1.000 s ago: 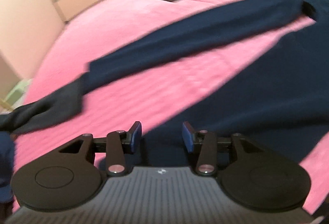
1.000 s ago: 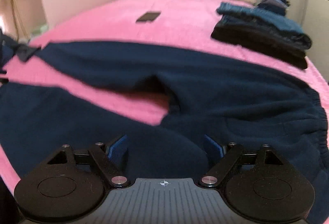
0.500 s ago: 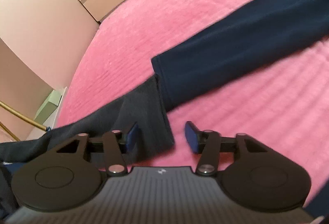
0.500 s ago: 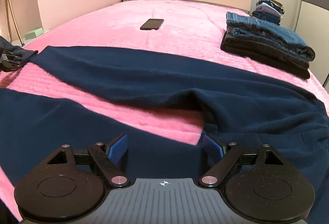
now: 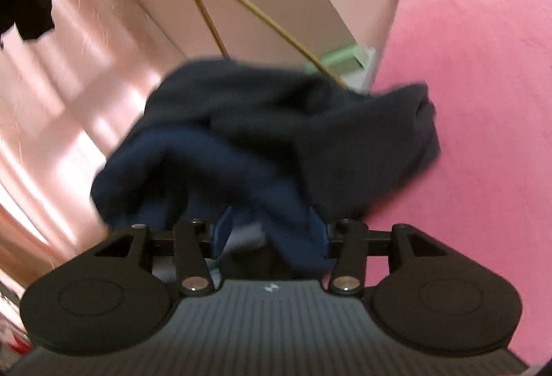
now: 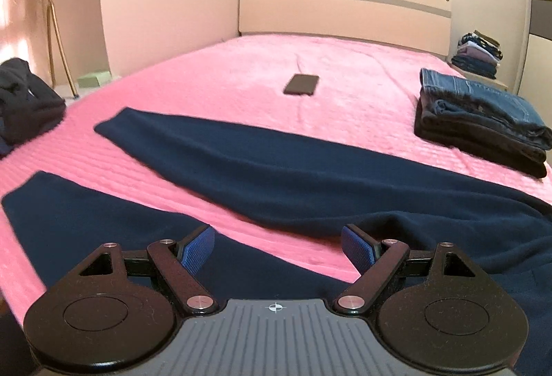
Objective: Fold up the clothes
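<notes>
My left tongs [image 5: 270, 232] sit apart with bunched dark cloth [image 5: 276, 134] between them at the pink bed [image 5: 483, 99] edge, my right tongs [image 6: 277, 250] gape wide over navy trousers [image 6: 293, 179] spread across that bed, jeans stack [image 6: 483, 120] beyond.

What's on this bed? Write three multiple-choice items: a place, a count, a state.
1. Where does the phone lie? A on the floor; B on the pink bedspread, beyond the navy trousers; C under a pillow.
2. How many trouser legs lie spread out? A one; B two; C three.
3. How is the right gripper? A shut on the phone; B shut on the trousers; C open, empty.
Key: B, it sits on bare bedspread; B, two legs lie apart with pink between; C, its pads stand wide apart around nothing.
</notes>
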`<state>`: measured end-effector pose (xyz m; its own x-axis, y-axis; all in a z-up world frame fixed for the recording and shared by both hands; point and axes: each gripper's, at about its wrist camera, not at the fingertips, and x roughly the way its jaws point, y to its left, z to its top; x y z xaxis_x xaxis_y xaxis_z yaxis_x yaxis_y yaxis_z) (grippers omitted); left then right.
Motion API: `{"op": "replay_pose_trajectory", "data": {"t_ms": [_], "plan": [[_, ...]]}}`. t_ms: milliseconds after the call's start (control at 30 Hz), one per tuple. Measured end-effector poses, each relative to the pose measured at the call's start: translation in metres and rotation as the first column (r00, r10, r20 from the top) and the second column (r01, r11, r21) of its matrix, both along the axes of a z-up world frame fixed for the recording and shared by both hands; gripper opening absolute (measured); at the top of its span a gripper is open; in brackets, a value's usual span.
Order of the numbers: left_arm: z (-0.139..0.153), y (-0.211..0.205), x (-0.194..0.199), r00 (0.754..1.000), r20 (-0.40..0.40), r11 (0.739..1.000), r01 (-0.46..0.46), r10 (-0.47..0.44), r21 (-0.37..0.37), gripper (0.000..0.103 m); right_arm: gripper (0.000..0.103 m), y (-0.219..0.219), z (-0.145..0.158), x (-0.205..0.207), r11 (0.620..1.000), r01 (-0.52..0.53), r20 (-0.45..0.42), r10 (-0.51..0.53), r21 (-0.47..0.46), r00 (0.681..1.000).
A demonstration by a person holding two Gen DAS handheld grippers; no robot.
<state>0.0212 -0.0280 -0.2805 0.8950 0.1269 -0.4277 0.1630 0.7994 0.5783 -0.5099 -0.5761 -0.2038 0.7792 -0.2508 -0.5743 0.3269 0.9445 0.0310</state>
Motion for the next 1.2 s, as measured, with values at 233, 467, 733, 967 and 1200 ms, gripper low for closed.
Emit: {"op": "replay_pose_trajectory", "data": {"t_ms": [233,467,733,967,1200], "plan": [[-0.019,-0.012,-0.088,0.982,-0.085,0.985,0.164,-0.169,-0.06,0.051,0.084,0.018,0.01,-0.048,1.0,0.001,0.002,-0.001,0.01,1.0],[-0.026,-0.067,-0.16,0.905,-0.105,0.908,0.4,-0.412,-0.124,0.065,0.09,0.015,-0.005,-0.121,0.991,0.115,-0.019,-0.114,0.072,0.993],[-0.033,-0.136,-0.224,0.776,-0.185,0.798,0.584,-0.603,-0.15,0.066,0.09,-0.002,-0.019,-0.192,0.947,0.266,0.006,-0.271,0.179,0.962],[-0.056,-0.171,-0.248,0.704,-0.331,0.777,0.595,-0.628,-0.207,0.066,0.09,-0.014,-0.021,-0.222,0.915,0.318,0.042,-0.338,0.249,0.94],[-0.076,-0.151,-0.24,0.754,-0.411,0.855,0.492,-0.513,-0.164,0.063,0.09,-0.026,-0.026,-0.229,0.892,0.361,0.03,-0.383,0.272,0.923]]}}
